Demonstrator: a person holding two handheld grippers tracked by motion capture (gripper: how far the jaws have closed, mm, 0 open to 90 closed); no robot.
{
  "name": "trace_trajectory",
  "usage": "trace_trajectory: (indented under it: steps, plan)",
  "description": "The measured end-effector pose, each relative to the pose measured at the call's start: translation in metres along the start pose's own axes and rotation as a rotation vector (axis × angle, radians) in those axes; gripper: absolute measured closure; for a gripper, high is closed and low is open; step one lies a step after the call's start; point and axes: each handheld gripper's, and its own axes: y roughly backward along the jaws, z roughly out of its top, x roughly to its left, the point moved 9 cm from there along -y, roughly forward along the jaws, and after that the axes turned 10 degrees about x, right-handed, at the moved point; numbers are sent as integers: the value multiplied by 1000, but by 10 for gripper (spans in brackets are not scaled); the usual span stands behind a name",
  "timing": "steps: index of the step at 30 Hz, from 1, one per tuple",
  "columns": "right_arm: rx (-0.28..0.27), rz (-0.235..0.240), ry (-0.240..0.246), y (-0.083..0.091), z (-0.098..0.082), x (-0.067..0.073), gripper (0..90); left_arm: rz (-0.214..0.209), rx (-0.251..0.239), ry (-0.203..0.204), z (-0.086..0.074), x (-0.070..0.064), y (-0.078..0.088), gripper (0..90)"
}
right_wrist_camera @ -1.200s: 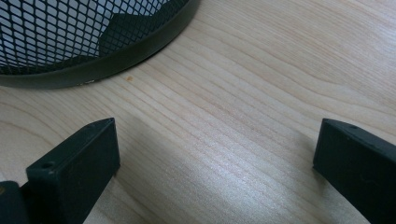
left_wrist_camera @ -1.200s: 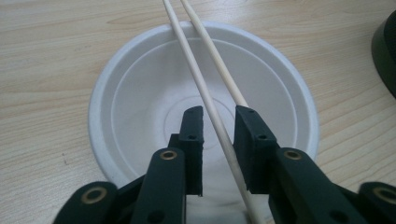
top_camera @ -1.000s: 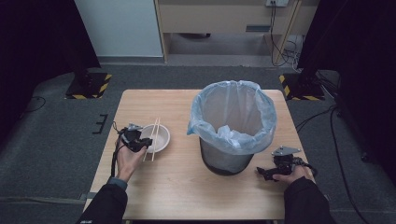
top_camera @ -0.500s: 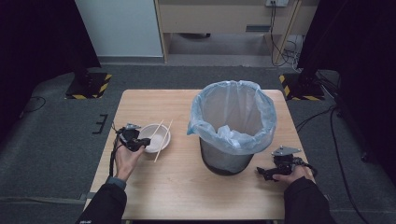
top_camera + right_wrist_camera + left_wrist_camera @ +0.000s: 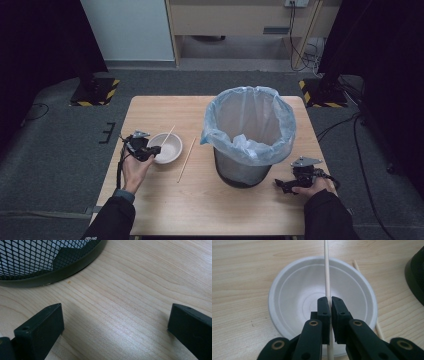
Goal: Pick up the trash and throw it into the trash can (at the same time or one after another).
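Note:
A white bowl (image 5: 170, 148) (image 5: 287, 290) stands on the left half of the wooden table (image 5: 150, 200). My left gripper (image 5: 151, 150) (image 5: 330, 300) reaches over its near rim and is shut on a wooden chopstick (image 5: 168, 134) (image 5: 326, 265), which runs across the bowl and out past its far rim. A second chopstick (image 5: 186, 161) (image 5: 358, 267) lies flat on the table just right of the bowl. My right gripper (image 5: 281, 184) (image 5: 116, 307) rests low over the table by the bin's base, open, with bare wood between its jaws.
A black mesh bin (image 5: 240, 172) (image 5: 37, 255) lined with a pale blue bag (image 5: 250, 120) stands right of centre, between the two hands. Its dark base (image 5: 415, 277) edges into the left gripper view. The table's front edge runs close behind both forearms.
Two chopsticks lay across the bowl before. One has slid off to the right onto the table. The left gripper has closed on the other. The right hand has stayed still.

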Motion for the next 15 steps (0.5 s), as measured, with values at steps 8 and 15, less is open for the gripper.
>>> trace_trajectory:
  steps: [8, 15]
  plan:
    - [-1, -1, 0, 0, 0, 0, 5, -21, -82, 2, 14, -6, 17, 855]
    - [-1, -1, -1, 0, 0, 0, 6, -46, -163, 10, 26, -9, 38, 855]
